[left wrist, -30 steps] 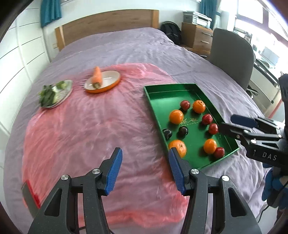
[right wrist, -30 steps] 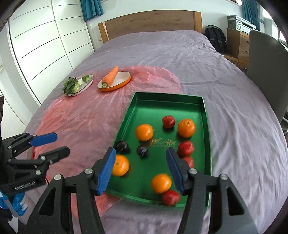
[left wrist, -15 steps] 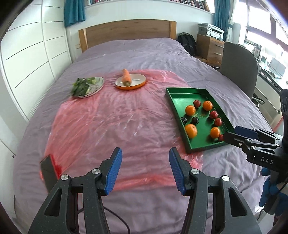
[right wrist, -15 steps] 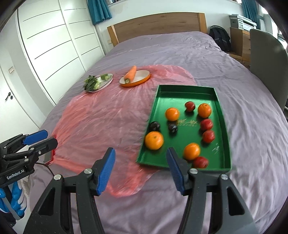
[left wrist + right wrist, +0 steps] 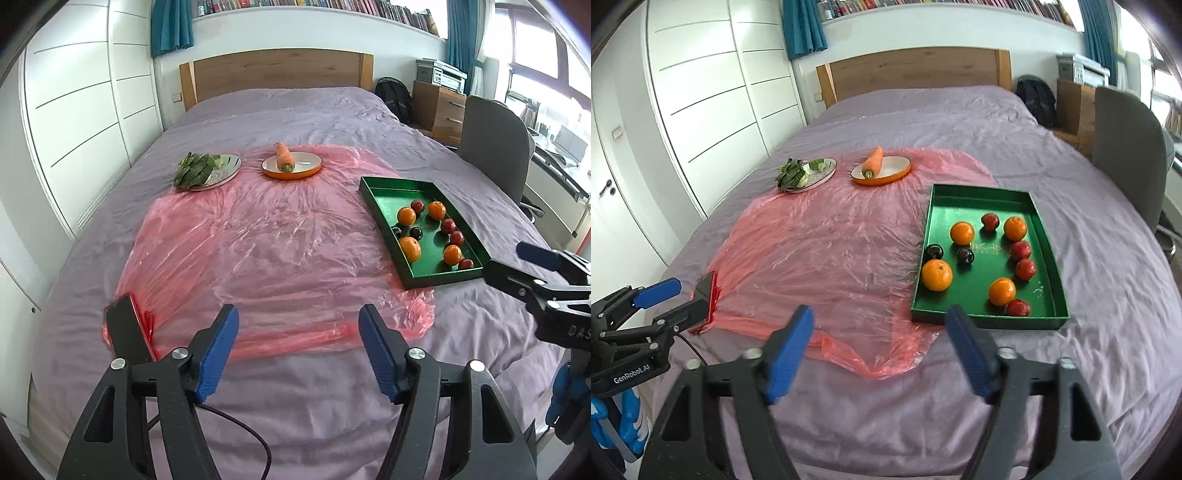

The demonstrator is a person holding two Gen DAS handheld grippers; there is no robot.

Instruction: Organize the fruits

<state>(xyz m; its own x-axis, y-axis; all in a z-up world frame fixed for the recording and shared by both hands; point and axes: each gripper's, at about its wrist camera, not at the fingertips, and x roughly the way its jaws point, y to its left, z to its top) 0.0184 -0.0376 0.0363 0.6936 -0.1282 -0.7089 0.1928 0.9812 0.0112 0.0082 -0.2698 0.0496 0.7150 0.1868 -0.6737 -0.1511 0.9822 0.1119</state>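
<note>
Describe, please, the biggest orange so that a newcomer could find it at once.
On the purple bed lies a green tray of fruit. Go to its near left corner: the orange there sits against the left wall, just in front of a dark plum, and looks larger than the other three oranges.

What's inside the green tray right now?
In the green tray: four oranges, four red fruits and two dark plums, all loose on its floor. The near wall hides a strip of the floor behind it, so anything small lying there cannot be seen.
</note>
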